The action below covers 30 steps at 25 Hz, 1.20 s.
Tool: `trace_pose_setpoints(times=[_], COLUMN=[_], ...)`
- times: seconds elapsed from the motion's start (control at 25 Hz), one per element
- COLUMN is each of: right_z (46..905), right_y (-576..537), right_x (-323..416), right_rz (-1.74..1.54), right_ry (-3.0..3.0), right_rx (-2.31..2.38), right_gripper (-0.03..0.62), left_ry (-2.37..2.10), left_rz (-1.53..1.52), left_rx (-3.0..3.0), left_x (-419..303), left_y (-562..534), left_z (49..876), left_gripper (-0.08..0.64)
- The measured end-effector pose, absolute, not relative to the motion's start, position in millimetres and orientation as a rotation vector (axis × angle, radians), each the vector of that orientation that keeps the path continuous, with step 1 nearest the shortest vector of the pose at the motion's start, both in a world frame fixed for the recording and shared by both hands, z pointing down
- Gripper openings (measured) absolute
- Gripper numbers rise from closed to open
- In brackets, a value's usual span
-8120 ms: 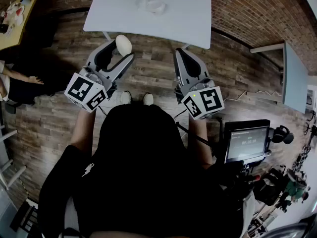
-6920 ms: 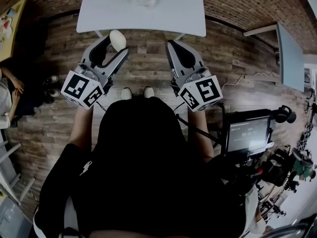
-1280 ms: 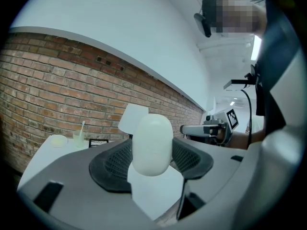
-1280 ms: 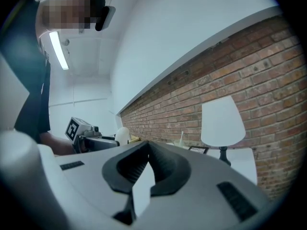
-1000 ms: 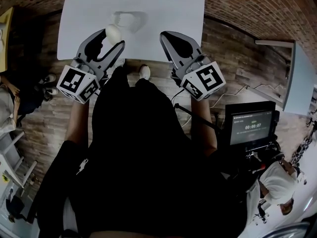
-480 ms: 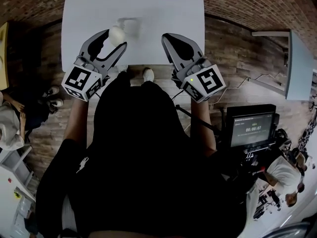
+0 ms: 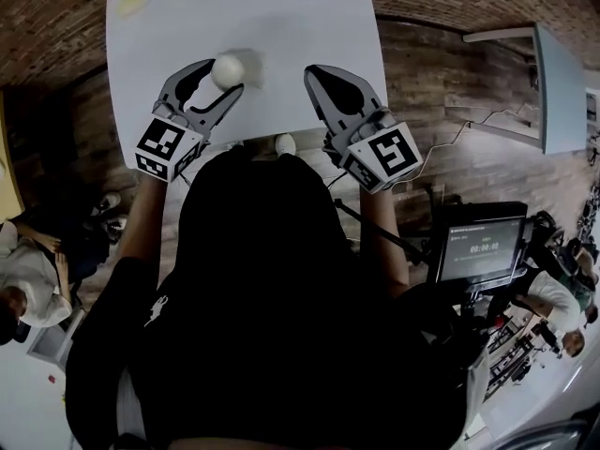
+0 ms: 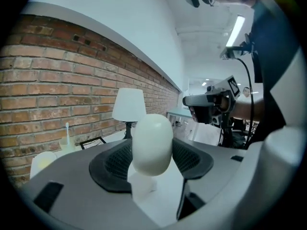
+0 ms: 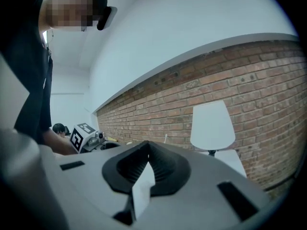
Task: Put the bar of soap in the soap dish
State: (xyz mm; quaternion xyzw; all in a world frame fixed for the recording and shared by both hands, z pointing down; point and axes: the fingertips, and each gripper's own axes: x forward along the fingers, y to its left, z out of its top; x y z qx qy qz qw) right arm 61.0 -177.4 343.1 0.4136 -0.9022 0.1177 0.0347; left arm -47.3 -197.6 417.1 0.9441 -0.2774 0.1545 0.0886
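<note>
Left tongs (image 7: 227,76) clamp the pale oval bar of soap (image 7: 228,67), hanging over the table (image 7: 319,26) near its front edge. The soap dish (image 7: 253,62) looks to sit just beside it, faint and hard to read. Right tongs (image 7: 315,71) are pinched together, empty. Best play: centre over the dish, lower gently, and release only once seated.

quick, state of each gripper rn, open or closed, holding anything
Left gripper: closed on the bar of soap.
Right gripper: closed, jaw tips together, nothing between them.
</note>
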Motion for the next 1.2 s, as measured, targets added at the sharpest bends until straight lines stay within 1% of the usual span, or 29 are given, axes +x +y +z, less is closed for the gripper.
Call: trace_pose_setpoints(times=[0.28,0.6,1.2], right_z=[341.5,345.6,353.5], right_y=[-183.4,-187.6,-185.4], right_x=[67.8,71.1,73.6], right_rz=[0.441,0.465,0.499], right_ry=[-2.710,-2.628,-2.549], right_rx=[1.398,1.477,1.505], right_gripper=[0.005,0.005,0.005], left_ry=[-0.632,-0.461,-0.210], left_rz=[0.568,0.698,0.991], left_rx=[2.875,2.917,2.952], left_x=[-27.7,-22.7,-8.9], left_y=[-210.6,-223.5,-223.8], left_z=[434.4,465.4,536.4], left_gripper=[0.259,0.259,0.259])
